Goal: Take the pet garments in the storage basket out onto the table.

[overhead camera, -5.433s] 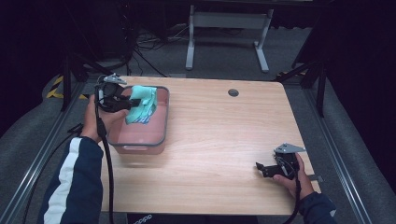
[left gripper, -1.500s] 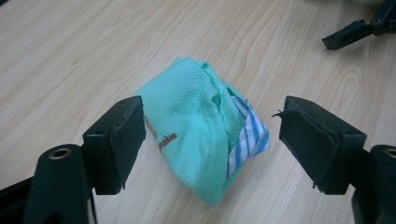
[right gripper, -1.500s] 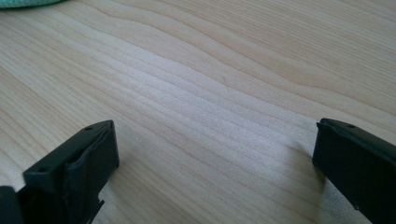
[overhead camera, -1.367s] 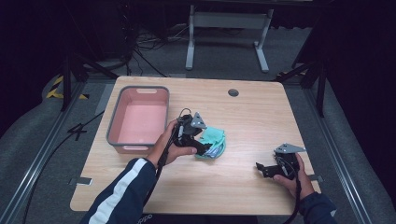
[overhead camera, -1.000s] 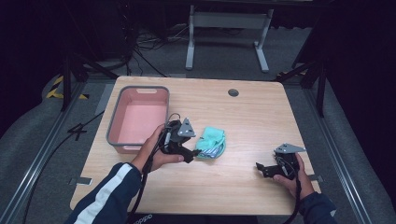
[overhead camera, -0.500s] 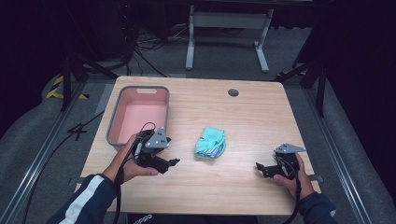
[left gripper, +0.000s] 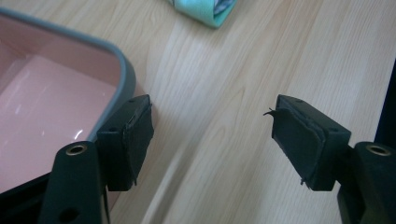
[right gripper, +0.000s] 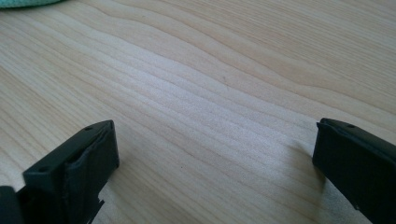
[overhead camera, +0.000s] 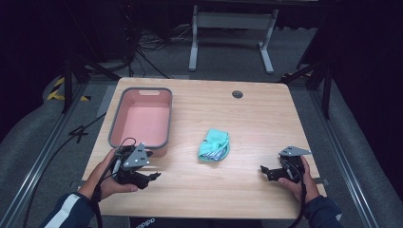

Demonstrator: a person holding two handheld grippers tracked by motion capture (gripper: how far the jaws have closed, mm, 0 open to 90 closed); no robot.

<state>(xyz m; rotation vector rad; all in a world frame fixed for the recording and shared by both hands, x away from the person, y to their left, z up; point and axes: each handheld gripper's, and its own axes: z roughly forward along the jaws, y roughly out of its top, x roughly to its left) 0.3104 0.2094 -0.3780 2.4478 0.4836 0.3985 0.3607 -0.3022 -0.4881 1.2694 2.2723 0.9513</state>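
The left gripper (overhead camera: 151, 176), jaws spread and empty, sits low beside the pink bin's (overhead camera: 167, 124) near corner with the folded teal cloth (overhead camera: 215, 145) ahead and to its right, while the right gripper (overhead camera: 263, 171), likewise gaping, rests well right of that cloth.

A wooden table (overhead camera: 266, 114) with a round grommet hole (overhead camera: 237, 94) stands on grey carpet (overhead camera: 366, 142).

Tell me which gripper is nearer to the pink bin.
Left. The left gripper sits open right beside the pink bin's near corner. The right gripper, also open, rests far across the table, beyond the folded teal cloth.
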